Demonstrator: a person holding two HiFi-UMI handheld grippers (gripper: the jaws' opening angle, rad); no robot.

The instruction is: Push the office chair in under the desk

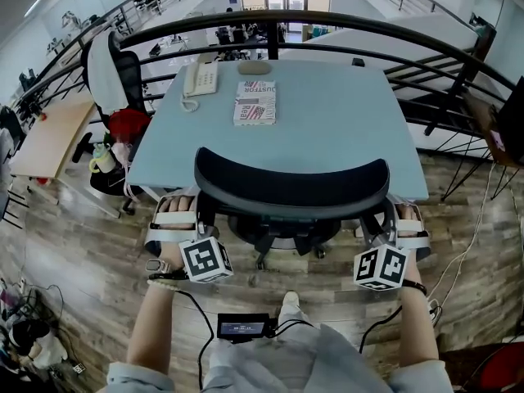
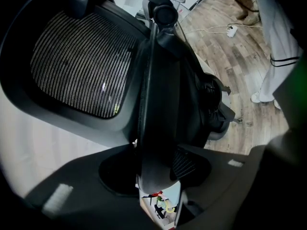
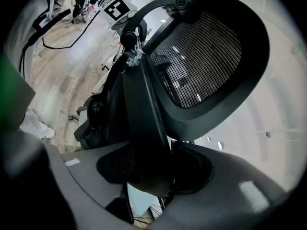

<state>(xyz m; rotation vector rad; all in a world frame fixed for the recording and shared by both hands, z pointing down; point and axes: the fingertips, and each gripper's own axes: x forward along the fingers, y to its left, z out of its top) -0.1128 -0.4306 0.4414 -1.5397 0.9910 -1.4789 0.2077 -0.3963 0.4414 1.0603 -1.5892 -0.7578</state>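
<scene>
Desk edge by office chair; left gripper, right gripper on it

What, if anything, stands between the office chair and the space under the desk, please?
Nothing visible does. The office chair sits at the near edge of the desk, with the left claw and the right claw clamped on its backrest's sides. The space beneath the desk is hidden.

A black mesh-backed office chair fills the front edge of the pale blue desk and a second black chair crowds its left corner, while wood-plank floor lies open either side.
</scene>
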